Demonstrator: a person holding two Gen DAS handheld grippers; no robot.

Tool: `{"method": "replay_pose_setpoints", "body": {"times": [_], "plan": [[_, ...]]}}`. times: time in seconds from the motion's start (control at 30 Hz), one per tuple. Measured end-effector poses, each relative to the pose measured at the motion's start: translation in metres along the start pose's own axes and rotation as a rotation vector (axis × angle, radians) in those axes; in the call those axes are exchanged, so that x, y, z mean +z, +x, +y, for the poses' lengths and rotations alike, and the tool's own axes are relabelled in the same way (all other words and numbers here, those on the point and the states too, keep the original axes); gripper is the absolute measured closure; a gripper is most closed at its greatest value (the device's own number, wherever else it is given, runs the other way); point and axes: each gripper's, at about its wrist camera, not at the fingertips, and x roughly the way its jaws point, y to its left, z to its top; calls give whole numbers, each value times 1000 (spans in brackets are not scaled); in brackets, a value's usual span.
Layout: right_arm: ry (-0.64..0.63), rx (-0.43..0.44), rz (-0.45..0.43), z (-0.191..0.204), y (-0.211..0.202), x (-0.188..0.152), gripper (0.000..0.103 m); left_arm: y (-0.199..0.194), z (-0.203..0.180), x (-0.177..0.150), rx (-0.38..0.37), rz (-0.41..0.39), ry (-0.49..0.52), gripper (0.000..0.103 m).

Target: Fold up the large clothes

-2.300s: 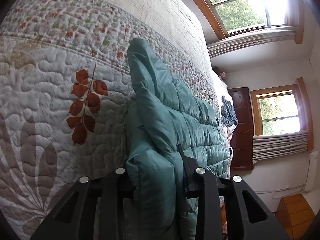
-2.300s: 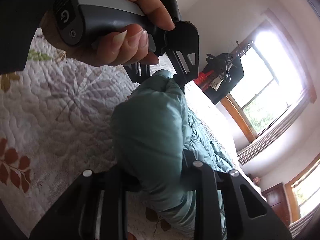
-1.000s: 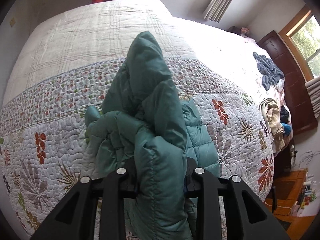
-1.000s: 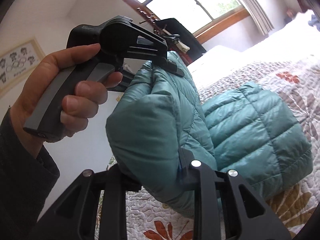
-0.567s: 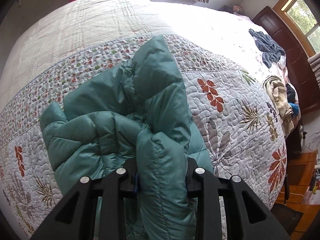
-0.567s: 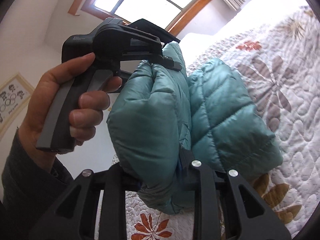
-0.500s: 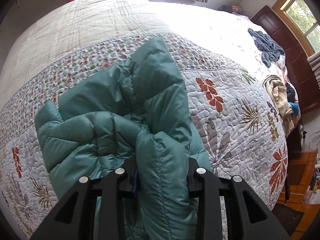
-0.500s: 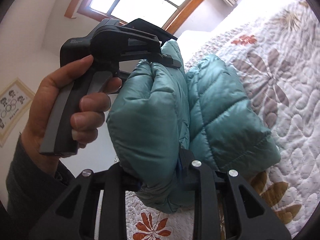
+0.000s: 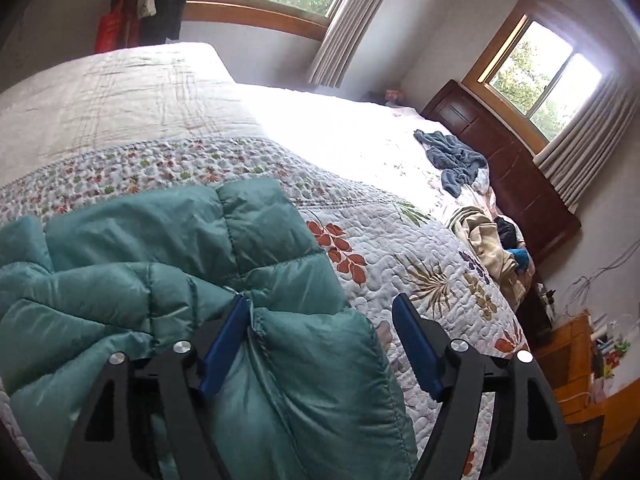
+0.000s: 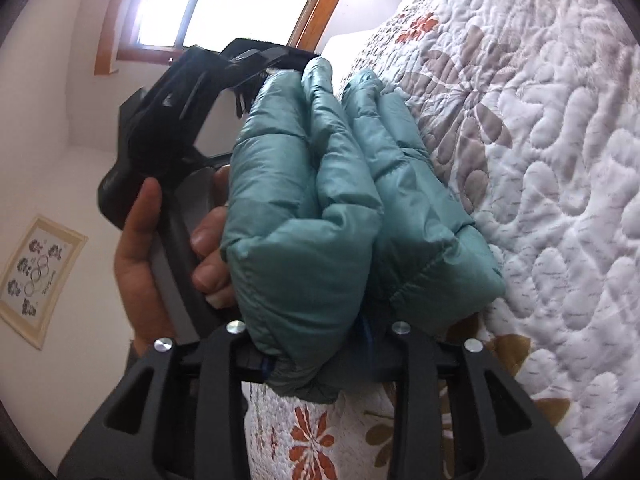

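The jacket (image 9: pixel 168 264) lies doubled over on the quilt (image 9: pixel 420 248), so the fold appears laid down. The left gripper (image 9: pixel 320 344) stands spread, released from the fabric. The right gripper (image 10: pixel 316 344) is clamped on the folded edge; release and smoothing remain.

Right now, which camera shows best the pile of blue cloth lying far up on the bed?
The left wrist view: the blue cloth lies in plain sight on the bed, near the dark wooden headboard. The right wrist view does not show it; the green jacket and quilt fill it.
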Motion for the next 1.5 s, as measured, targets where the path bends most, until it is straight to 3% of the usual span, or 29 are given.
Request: {"method": "replay_pose_setpoints", "body": {"times": [0.03,0.1,0.13,0.2,0.3,0.4,0.5,0.67,0.73,0.77,0.9,0.97,1.1,1.27,1.43,1.5], "plan": [[-7,-2,31,4,-3,4,61,1,-1,-1,-8,-2,2,28],[-32,-2,74,11,-11,18,36,-4,-2,-1,-47,-15,3,28],[-49,-9,92,16,-16,28,35,-6,-2,0,-59,-17,-2,28],[-85,-21,116,29,-24,52,23,-13,-1,3,-86,-9,-17,28],[-112,-9,210,45,-15,86,21,-32,1,9,-108,-27,-26,28],[-148,-33,304,59,9,108,21,-69,8,19,-167,-65,-46,28],[-172,-112,330,68,34,128,21,-110,15,24,-191,-106,-33,26],[-154,-116,380,61,59,154,21,-140,38,4,-292,-51,-53,26],[-148,-123,387,54,70,168,35,-139,48,-11,-339,-26,-75,27],[-145,-107,410,52,75,170,67,-138,53,-19,-357,-15,-86,27],[-229,-134,396,48,61,166,82,-132,63,-43,-404,26,-80,27],[-195,-126,357,33,48,162,82,-125,61,-54,-430,50,-54,27],[-127,-105,301,8,29,153,82,-97,59,-68,-412,112,-27,29],[-54,-69,309,-21,30,136,81,-80,66,-69,-392,125,-35,32],[-105,-81,323,-27,32,129,80,-82,69,-67,-365,141,-64,37],[-158,-101,320,-5,20,133,62,-102,61,-65,-404,102,-47,37]]}}
